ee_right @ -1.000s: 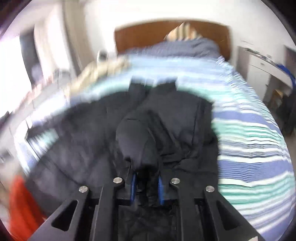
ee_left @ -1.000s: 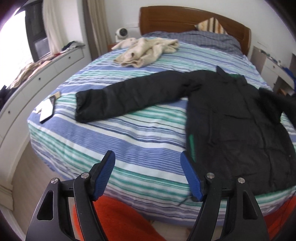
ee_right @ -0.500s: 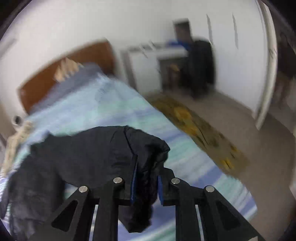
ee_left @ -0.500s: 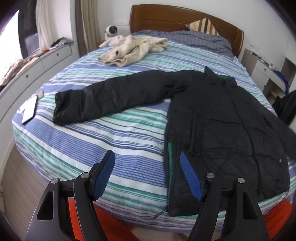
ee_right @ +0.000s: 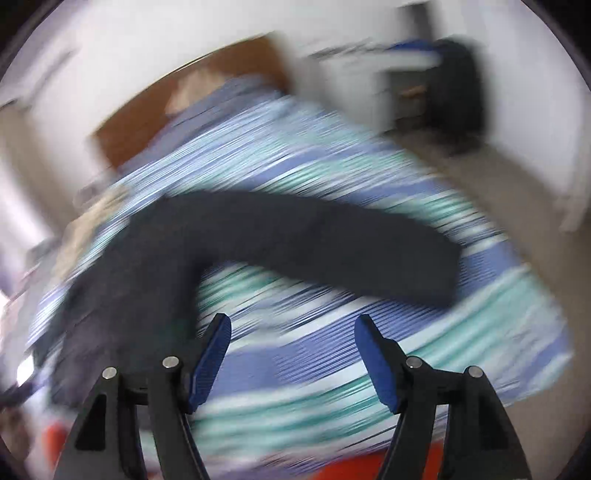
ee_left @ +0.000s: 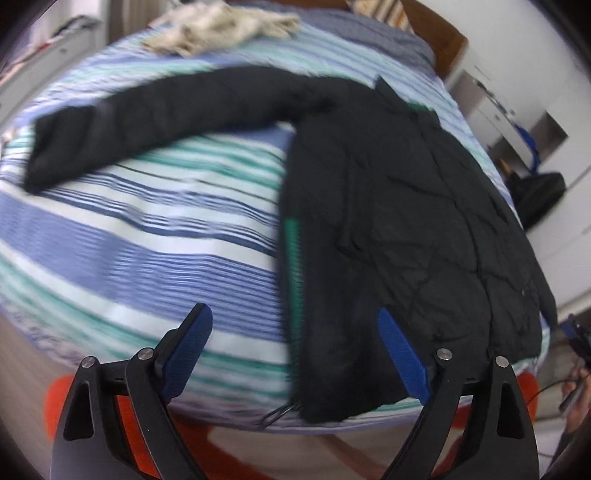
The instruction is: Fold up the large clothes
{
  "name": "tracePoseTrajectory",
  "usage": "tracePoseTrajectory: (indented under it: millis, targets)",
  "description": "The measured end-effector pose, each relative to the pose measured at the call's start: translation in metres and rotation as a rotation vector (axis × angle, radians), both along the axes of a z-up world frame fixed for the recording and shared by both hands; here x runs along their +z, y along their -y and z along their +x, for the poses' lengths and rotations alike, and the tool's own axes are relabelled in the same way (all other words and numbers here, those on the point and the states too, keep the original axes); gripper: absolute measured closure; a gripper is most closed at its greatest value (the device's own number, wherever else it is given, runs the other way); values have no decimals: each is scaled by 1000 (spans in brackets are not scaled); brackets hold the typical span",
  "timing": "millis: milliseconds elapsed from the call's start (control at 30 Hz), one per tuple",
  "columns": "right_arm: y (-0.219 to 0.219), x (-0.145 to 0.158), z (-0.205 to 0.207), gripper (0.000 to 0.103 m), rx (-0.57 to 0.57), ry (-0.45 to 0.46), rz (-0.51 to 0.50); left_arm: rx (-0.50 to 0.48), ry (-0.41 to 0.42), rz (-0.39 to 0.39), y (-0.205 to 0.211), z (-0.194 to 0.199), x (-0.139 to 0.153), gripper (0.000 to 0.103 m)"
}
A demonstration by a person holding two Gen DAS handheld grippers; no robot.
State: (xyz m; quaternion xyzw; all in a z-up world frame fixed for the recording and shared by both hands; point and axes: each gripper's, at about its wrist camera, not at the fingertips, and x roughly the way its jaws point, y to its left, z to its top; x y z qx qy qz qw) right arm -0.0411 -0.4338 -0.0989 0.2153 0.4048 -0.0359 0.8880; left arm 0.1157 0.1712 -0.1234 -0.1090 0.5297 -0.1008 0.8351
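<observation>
Half a second ago the right gripper (ee_right: 291,332) was clamped on the cuff of the black jacket (ee_left: 388,206); now its jaws have just been opening, nothing sits between them, and that sleeve (ee_right: 332,240) lies stretched out across the striped bed (ee_right: 424,325). Its view is badly blurred. The left gripper (ee_left: 295,332) has come lower and nearer the jacket's bottom edge, and its jaws have just been opening wider too; they stand well apart over the hem, not pressing on it as far as I can see. The jacket lies flat on the bed (ee_left: 147,229), body toward the foot end, with a green strip showing along its front edge. Its other sleeve (ee_left: 155,122) reaches out to the side over the stripes. Near the headboard (ee_left: 436,37) a cream garment (ee_left: 221,26) lies in a heap, well apart from the jacket. Orange cloth (ee_left: 122,402) shows below the bed edge, behind the left gripper's fingers.
</observation>
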Motion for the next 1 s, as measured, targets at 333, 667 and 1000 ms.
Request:
tracePoseTrajectory:
  millis: [333,667,1000]
  targets:
    - [-86,-69,46,32,233,-173,-64,-89,-16,8,24,-2,-21,55]
    - [-91,-47,28,80,244,-124,-60,-114,11,39,35,-18,-2,83]
    - [-83,-58,33,65,187,-151,-91,-116,45,176,47,-38,-3,52]
